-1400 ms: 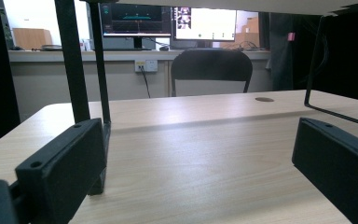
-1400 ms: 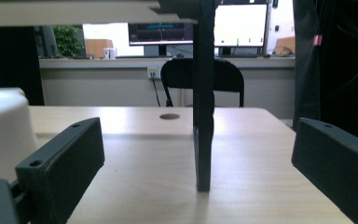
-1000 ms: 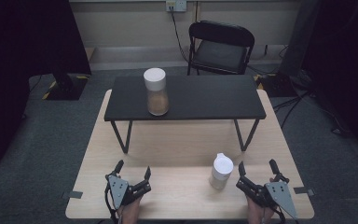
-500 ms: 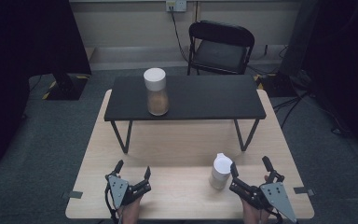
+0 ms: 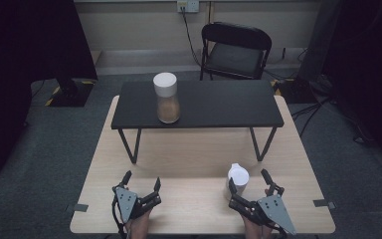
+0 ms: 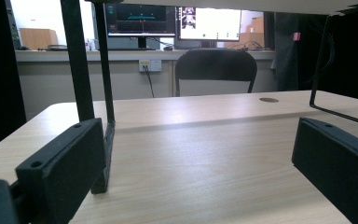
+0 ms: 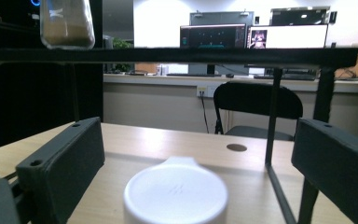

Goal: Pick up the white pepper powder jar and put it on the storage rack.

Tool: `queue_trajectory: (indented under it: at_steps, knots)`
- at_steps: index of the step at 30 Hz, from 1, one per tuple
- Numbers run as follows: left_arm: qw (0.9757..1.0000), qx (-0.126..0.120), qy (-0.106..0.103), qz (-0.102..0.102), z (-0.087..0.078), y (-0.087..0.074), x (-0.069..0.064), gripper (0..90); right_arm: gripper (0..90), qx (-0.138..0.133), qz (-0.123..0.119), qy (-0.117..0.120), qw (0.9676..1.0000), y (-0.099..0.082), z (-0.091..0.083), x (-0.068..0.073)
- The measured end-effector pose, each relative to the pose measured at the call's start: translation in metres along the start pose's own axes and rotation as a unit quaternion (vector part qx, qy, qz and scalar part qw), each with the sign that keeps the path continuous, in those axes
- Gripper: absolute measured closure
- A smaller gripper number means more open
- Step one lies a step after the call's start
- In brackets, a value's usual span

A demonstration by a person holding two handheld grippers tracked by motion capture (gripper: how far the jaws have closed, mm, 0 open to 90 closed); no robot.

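Two sets of tongs are sitting low at the near edge of the wooden bench (image 5: 194, 164), one in each of the person's hands. The right tongs (image 5: 248, 185) are gaping wide, and between their jaws is standing a small white-lidded container (image 5: 238, 178), upright on the bench near its right front corner. In the right gripper view that round white lid (image 7: 176, 196) is sitting right in the middle of the gap, with clear space to the black jaw on either side, so nothing is touching it.

Over on the other side, the left tongs (image 5: 140, 188) are spread wide too, gripping nothing, with only bare wood between the jaws in the left gripper view.

Farther back, a black shelf (image 5: 197, 104) on thin metal legs is standing across the bench, and on its left half a taller clear jar (image 5: 166, 98) with a white cap is standing upright, holding something brown. It is well apart from the small container. A black folding chair (image 5: 235, 50) is standing on the floor beyond the bench.
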State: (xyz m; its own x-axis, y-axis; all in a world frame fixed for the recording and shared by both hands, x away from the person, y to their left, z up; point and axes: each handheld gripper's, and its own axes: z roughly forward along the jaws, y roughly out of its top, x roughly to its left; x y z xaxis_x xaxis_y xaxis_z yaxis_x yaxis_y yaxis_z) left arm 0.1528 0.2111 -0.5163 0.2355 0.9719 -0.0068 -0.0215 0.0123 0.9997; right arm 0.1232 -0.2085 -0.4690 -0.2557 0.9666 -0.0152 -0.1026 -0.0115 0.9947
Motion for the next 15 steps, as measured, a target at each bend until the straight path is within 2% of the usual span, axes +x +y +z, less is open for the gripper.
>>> queue_trajectory:
  at_steps: [4, 15]
  knots:
    - [1.0000, 0.000, 0.000, 0.000, 0.0000, 0.0000, 0.0000, 2.4, 5.9, 0.017, -0.001, -0.002, 0.9999, -0.0049, 0.0036, 0.0048]
    - [1.0000, 0.000, 0.001, 0.000, 0.0000, 0.0001, -0.0002, 2.4, 13.3, 0.052, 0.009, 0.011, 0.9986, -0.0106, 0.0102, 0.0023]
